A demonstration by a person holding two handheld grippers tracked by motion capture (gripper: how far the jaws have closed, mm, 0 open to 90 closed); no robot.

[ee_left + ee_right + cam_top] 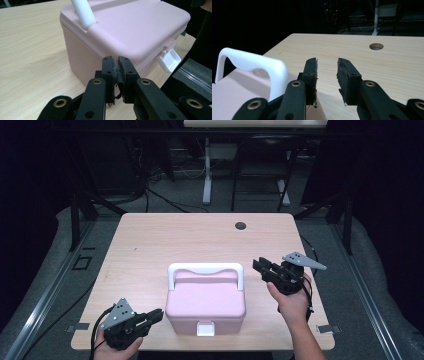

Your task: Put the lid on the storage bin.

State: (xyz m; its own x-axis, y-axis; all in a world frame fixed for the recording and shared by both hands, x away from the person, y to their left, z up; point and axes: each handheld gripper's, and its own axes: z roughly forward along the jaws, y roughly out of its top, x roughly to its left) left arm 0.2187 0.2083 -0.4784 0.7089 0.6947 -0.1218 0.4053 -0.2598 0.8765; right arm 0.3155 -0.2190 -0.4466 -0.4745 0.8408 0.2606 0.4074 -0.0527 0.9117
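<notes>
A pink box (pixel 205 302) with a raised white handle (pixel 205 268) and a white front latch (pixel 205 328) stands near the table's front edge, lid down. My left gripper (pixel 159 315) is low at the box's front left corner, shut with nothing between its jaws; in the left gripper view its pads (pixel 117 72) sit just short of the pink box (pixel 130 32), whose latch (pixel 169 60) is at the right. My right gripper (pixel 259 266) hovers at the box's right rear, open and empty (pixel 327 75), with the white handle (pixel 257 66) just to its left.
The light wooden table (pixel 150 240) has a round cable hole (pixel 240 225) near its far edge. Beyond it stand dark table legs, cables and a white desk frame (pixel 206 170) on grey floor. A dark sleeve (pixel 200 50) shows at the right of the left gripper view.
</notes>
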